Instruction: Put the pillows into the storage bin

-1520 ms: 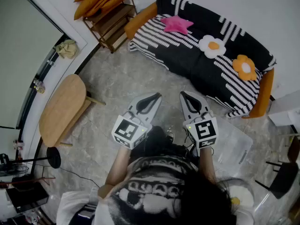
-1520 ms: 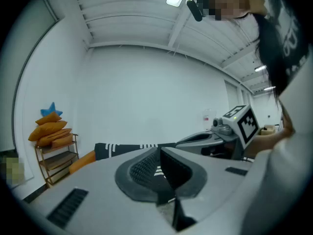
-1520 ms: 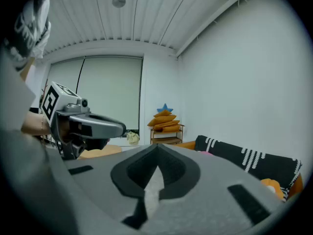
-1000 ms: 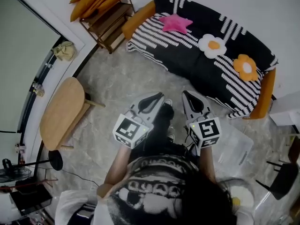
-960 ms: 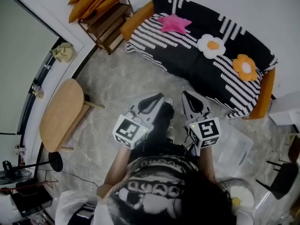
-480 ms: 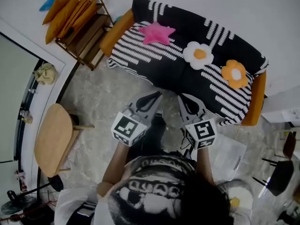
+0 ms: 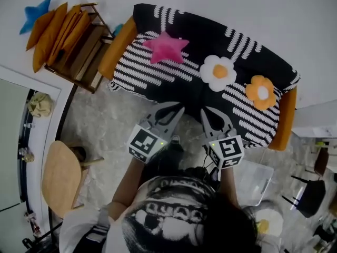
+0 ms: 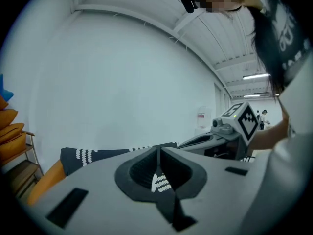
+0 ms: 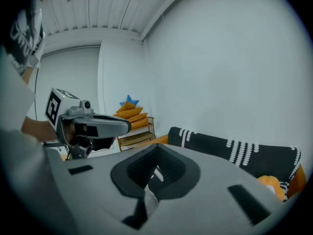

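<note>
Three pillows lie on the black-and-white striped sofa (image 7: pixel 174 73): a pink star pillow (image 7: pixel 165 47), a white flower pillow (image 7: pixel 218 71) and an orange flower pillow (image 7: pixel 260 90). My left gripper (image 7: pixel 178 109) and right gripper (image 7: pixel 204 112) are held side by side just before the sofa's front edge, both shut and empty, tips pointing at the seat. A clear storage bin (image 7: pixel 251 180) stands on the floor to my right. In the right gripper view the orange flower pillow (image 9: pixel 274 184) shows at the sofa's right end.
A wooden shelf (image 7: pixel 79 49) with orange cushions (image 7: pixel 55 28) and a blue star (image 7: pixel 36 13) stands left of the sofa. A round wooden table (image 7: pixel 60 178) is at the lower left. A dark chair (image 7: pixel 310 196) is at the right edge.
I have walked toward the sofa with both grippers held out; it now lies much closer to the shut jaws. The table and shelf have slid toward the left.
</note>
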